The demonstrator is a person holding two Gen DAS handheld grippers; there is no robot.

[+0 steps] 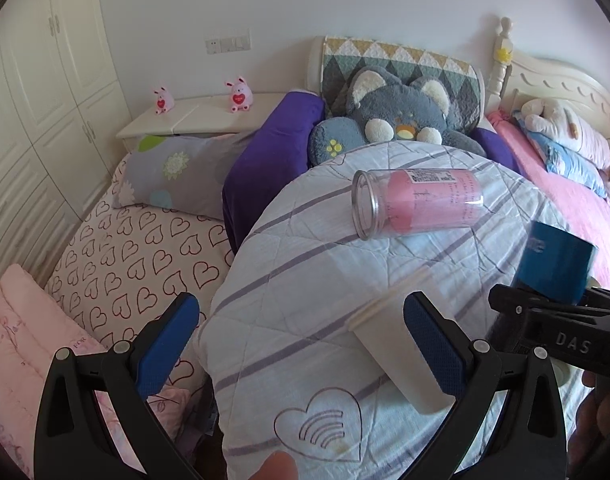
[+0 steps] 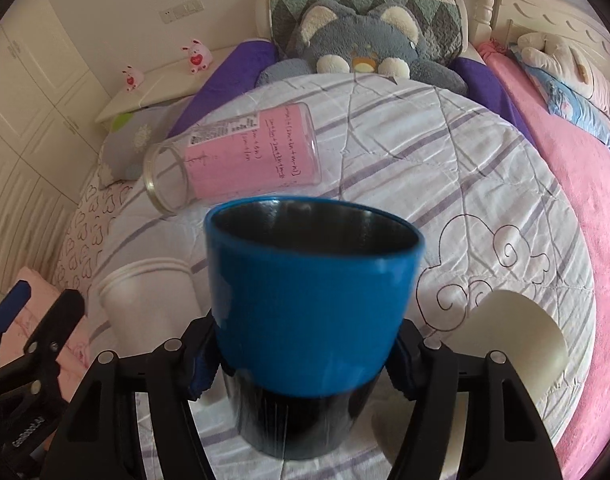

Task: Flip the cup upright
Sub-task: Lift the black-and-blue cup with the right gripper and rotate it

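Pinching the blue plastic cup by its dark lower part, the right gripper holds it mouth-up above the striped white quilt. The left gripper is spread wide beside a lying cream cup; a clear glass jar lies farther away.

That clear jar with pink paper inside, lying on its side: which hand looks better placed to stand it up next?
Probably the left. The left gripper is open and empty, while the right gripper is shut on the blue cup. The clear jar lies ahead of the left gripper, its mouth toward the left.
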